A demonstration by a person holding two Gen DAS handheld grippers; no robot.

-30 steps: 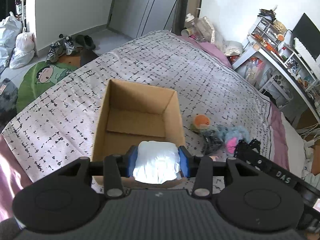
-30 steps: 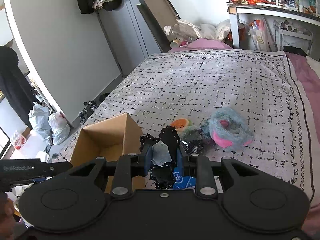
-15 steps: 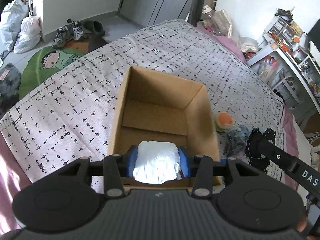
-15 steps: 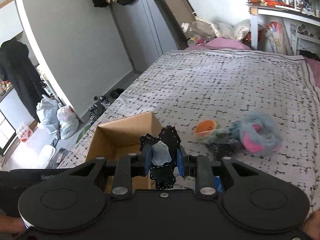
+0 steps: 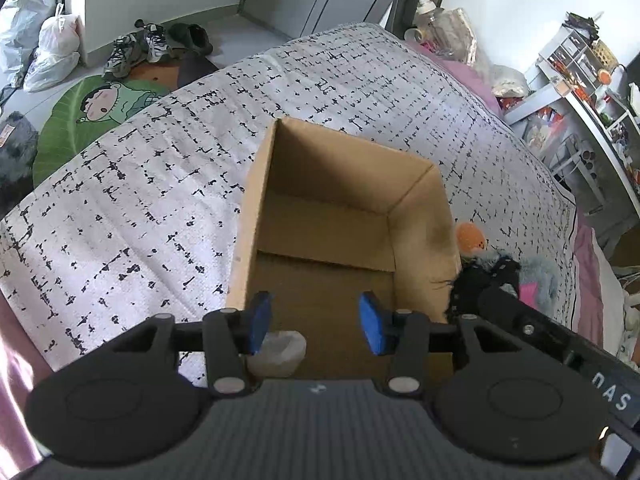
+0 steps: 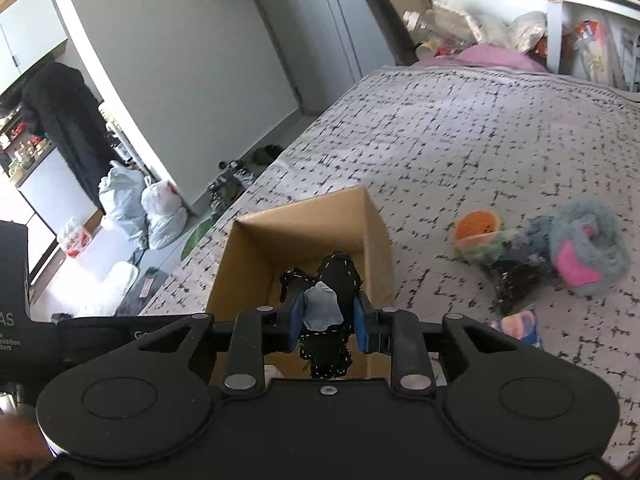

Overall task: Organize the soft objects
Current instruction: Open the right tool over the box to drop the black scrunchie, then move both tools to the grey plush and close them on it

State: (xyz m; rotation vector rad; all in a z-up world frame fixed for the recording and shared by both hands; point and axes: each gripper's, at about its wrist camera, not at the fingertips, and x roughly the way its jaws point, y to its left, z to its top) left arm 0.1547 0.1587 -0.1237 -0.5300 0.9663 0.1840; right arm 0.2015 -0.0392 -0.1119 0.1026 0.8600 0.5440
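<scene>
**Entry: soft items into carton, bedspread**

- Left gripper [image 5: 316, 318]: jaws parted, having just been opening, with nothing between the blue pads. It hangs over the near end of the cardboard box [image 5: 416, 236]. The white bundle [image 5: 280, 350] lies below the left pad at about 7 o'clock from the tool's centre, low in the left wrist view; whether it rests on the box floor or against the near wall cannot be told.
- Right gripper [image 6: 328, 320]: clamped on a black stitched soft item [image 6: 338, 274] with a grey patch (the item juts out ahead of the pads and hangs below them).
- Deciding relation: in the right wrist view the box mouth lies straight ahead at 12 o'clock from the right gripper, and the held item already overlaps the opening. The box's long axis runs away from the tool, 6 to 12. The right hand looks the nearer for the coming drop.
- Remaining pile: orange-topped plush [image 6: 478, 226], dark bundle [image 6: 516, 276], grey-and-pink fluffy toy [image 6: 586, 252], small pink-and-blue item [image 6: 518, 326], all at 2 to 3 o'clock from the right gripper, just beside the box's right wall.
- Writing: "DAS" on the black tool body at lower right of the left wrist view; "AS" and part-legible small print on the black body at far left of the right wrist view. No other legible labels.
</scene>
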